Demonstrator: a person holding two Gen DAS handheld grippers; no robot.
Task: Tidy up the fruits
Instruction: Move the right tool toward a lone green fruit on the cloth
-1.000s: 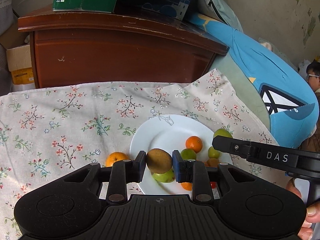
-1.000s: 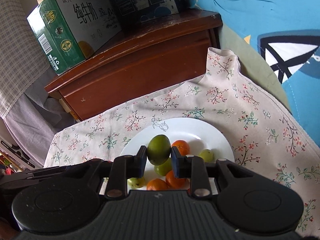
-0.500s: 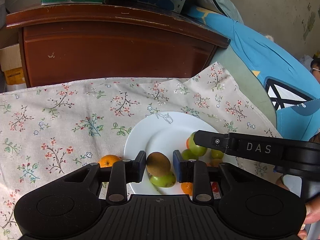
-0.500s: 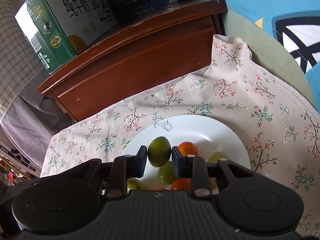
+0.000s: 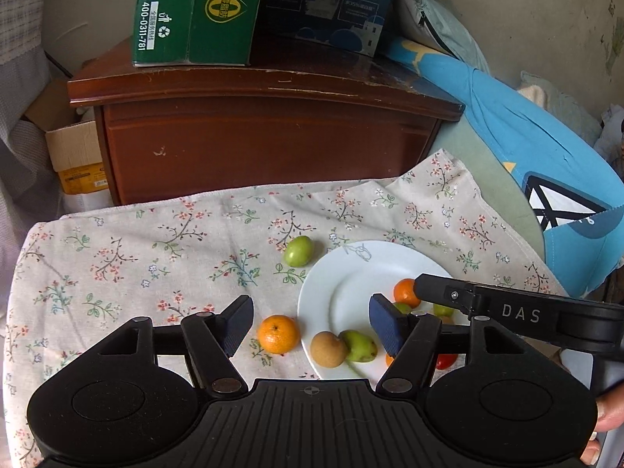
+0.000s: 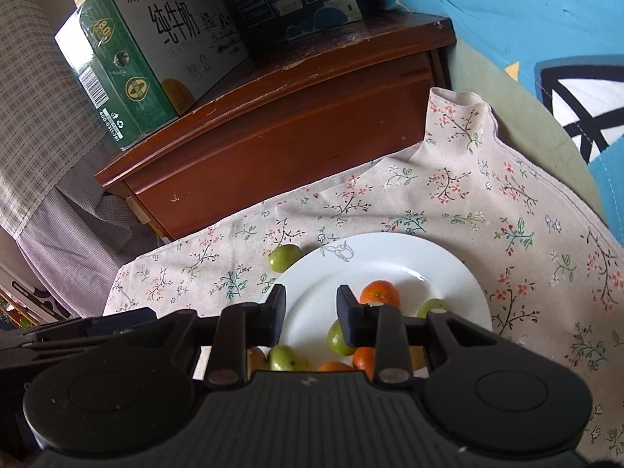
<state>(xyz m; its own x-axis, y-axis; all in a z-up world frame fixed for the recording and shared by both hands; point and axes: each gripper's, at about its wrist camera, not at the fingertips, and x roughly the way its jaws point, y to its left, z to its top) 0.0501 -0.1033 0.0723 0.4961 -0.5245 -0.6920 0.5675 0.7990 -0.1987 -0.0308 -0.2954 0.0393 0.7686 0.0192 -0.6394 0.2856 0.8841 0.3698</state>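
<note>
A white plate point(image 5: 351, 273) on the floral cloth holds a brown kiwi point(image 5: 328, 349), a green fruit point(image 5: 360, 346), an orange point(image 5: 405, 292) and other small fruits. An orange point(image 5: 278, 334) and a green fruit point(image 5: 298, 251) lie on the cloth left of the plate. My left gripper point(image 5: 310, 323) is open and empty above the plate's near left edge. My right gripper point(image 6: 310, 318) is open and empty over the plate point(image 6: 429, 257); the loose green fruit point(image 6: 284, 257) lies beyond it. An orange point(image 6: 379, 292) and green fruits point(image 6: 337, 338) sit near its right finger.
A dark wooden cabinet point(image 5: 265, 136) stands behind the cloth with a green carton point(image 5: 191, 11) and a dark blue box point(image 5: 327, 4) on top. A blue cushion point(image 5: 538, 148) lies to the right. A cardboard box point(image 5: 74, 156) sits on the left.
Both grippers opened. The left let go of the kiwi, which now lies on the plate's near edge. The right released its green fruit, which now lies on the cloth beyond the plate.
</note>
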